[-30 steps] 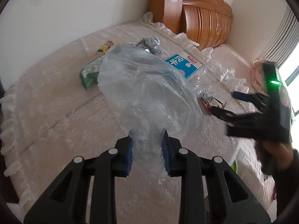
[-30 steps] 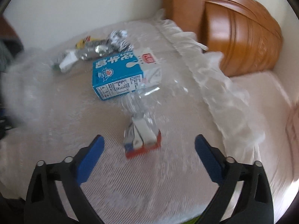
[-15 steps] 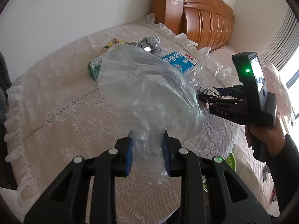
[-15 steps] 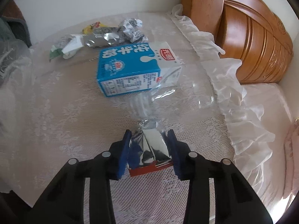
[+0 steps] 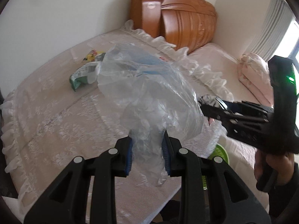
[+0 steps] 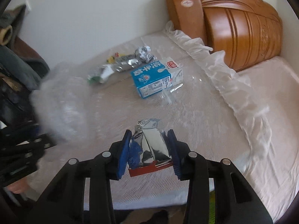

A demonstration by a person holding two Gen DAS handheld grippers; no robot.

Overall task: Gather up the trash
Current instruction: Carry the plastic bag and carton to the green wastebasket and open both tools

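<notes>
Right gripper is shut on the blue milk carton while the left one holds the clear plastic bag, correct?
Not quite. The right gripper is shut on a silver foil wrapper; the blue milk carton lies on the bed, as the right wrist view shows. The left gripper does hold the clear plastic bag.

Trash lying spread on the bed (image 6: pixel 196 115), with a bag and a wrapper sitting in the two grippers.

The milk carton (image 6: pixel 155 78) is lying mid-bed, with the headboard (image 6: pixel 243 28) standing behind and to its right. The crumpled foil (image 6: pixel 143 53) is sitting just behind the carton, and a flattened pouch (image 6: pixel 104 72) is lying to the carton's left. The plastic bag (image 5: pixel 149 97) is sitting between the left gripper's (image 5: pixel 147 156) pads, bulging forward over the bed. The foil wrapper (image 6: pixel 151 145) is sitting between the right gripper's (image 6: pixel 149 153) pads, in front of the carton.
</notes>
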